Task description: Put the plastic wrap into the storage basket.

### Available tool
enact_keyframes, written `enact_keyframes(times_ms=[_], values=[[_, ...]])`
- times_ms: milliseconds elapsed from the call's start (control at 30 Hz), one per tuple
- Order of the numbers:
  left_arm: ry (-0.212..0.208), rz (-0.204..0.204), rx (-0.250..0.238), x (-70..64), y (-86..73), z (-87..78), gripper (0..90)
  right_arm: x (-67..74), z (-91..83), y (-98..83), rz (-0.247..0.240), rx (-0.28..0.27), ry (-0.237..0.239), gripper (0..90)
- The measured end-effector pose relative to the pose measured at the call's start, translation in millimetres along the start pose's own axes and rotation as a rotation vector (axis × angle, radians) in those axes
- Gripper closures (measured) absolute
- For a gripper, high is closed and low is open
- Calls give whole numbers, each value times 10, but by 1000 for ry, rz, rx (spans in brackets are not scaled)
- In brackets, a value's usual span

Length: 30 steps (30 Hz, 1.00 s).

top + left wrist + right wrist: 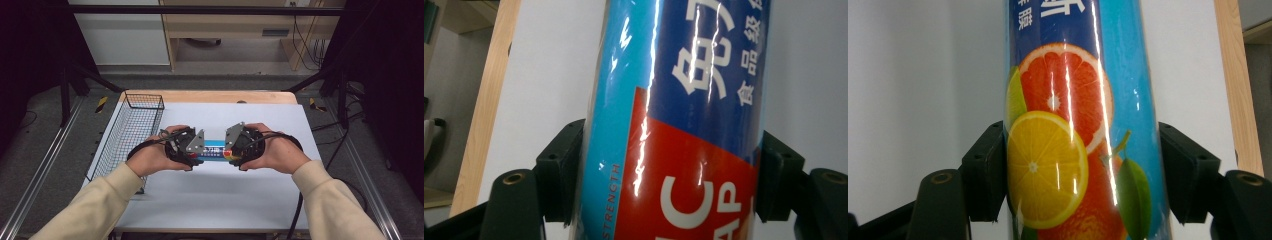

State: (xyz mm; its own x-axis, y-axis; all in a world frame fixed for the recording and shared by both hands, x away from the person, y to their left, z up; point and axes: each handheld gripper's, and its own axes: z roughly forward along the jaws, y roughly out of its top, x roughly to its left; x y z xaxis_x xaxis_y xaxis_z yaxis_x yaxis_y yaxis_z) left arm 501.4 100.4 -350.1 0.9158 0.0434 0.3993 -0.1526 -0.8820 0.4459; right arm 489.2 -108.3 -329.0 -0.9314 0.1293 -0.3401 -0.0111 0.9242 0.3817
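Both ends pinched now: left claw [200, 148] clamped on one end of the cling-film roll [214, 150], right claw [231, 146] clamped on the other. Roll lying across the white tabletop [215, 200], just right of the wire basket [131, 134]. Probably best to lift both ends level and together, no twisting, then swing over toward the basket. Count: one roll, one basket, two claws.

Roll [216, 150]: both ends hidden behind left gripper [186, 148] & right gripper [240, 146] in high view; label print too small to read there. In gripper views, roll cut off top & bottom, lettering only partly legible.
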Motion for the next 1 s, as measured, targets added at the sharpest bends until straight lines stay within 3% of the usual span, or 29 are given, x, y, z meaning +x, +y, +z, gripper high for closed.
enact_keyframes(times_ms=[367,633,700,733,767,800,833,933,1000], values=[[20,-2,23,-138,26,-25,296,43,43,-50,-8,-17,32,310],[23,-9,16,-173,7,-24,299,81,64,-40,-25,-4,20,305],[21,-17,15,-180,-11,-11,300,115,94,-43,-42,4,19,176],[21,-17,15,-180,-11,-11,300,115,94,-43,-42,4,19,176],[19,-20,14,-183,-19,-2,300,152,99,-37,-74,7,-12,117],[21,-21,15,-188,-28,4,300,152,99,-37,-74,7,-12,117],[16,-24,13,-192,-36,13,301,174,88,-36,-74,2,-43,95],[13,-22,20,-215,-59,28,301,189,5,-81,-45,-14,-106,61],[13,-24,22,-226,-77,38,301,178,-80,-152,-40,-25,-123,63]])
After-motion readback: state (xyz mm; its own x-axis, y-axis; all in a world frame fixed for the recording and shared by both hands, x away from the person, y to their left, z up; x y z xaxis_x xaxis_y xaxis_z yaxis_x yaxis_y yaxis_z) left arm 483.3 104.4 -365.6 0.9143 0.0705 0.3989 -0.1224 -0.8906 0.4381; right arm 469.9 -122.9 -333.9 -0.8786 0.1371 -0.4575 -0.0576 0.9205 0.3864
